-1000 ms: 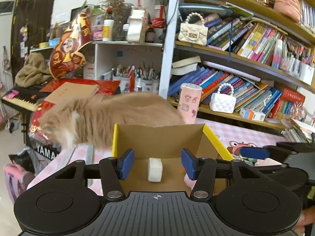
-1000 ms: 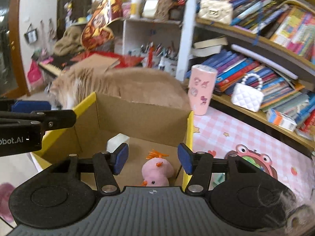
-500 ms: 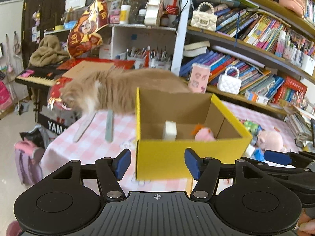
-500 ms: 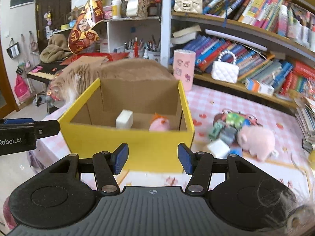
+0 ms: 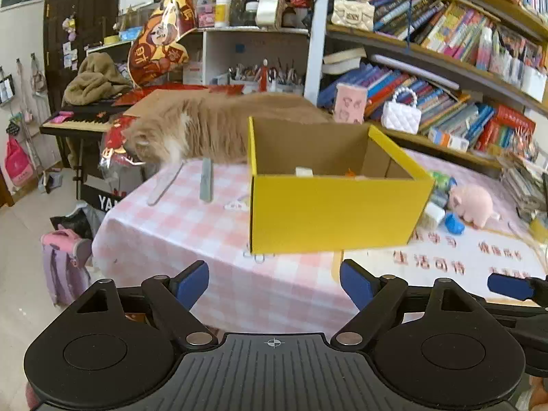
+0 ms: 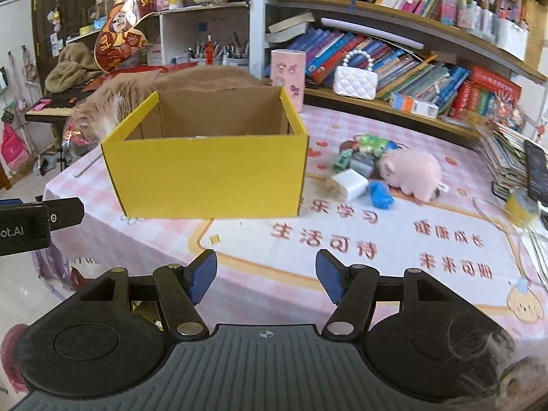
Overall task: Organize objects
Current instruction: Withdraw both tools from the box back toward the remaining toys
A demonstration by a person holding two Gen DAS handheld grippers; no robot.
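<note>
A yellow cardboard box (image 5: pixel 328 212) (image 6: pixel 212 174) stands open on the pink checked tablecloth (image 5: pixel 191 229) (image 6: pixel 376 250). Over its front wall, in the left wrist view, only the tops of a white block (image 5: pixel 304 171) and an orange tuft (image 5: pixel 350 172) show. Right of the box lie a pink plush pig (image 6: pixel 409 171) (image 5: pixel 474 203), a white charger block (image 6: pixel 351 183), a blue piece (image 6: pixel 380 195) and a green toy (image 6: pixel 373 144). My left gripper (image 5: pixel 274 286) hangs well in front of the box, its jaws opening, nothing between them. My right gripper (image 6: pixel 265 274) is likewise back from the box, jaws opening and empty.
A long-haired ginger cat (image 5: pixel 205 126) (image 6: pixel 113 102) lies behind the box at the table's far left edge. A pink cup (image 6: pixel 288 77) stands behind the box. Two flat sticks (image 5: pixel 205 179) lie on the cloth. Bookshelves (image 6: pixel 428 65) line the back; stacked books (image 6: pixel 507 164) sit at right.
Both grippers have drawn back and away from the box, from over its inside to well in front of it. Both pairs of jaws have widened. The white block and pink toy remain in the box.
</note>
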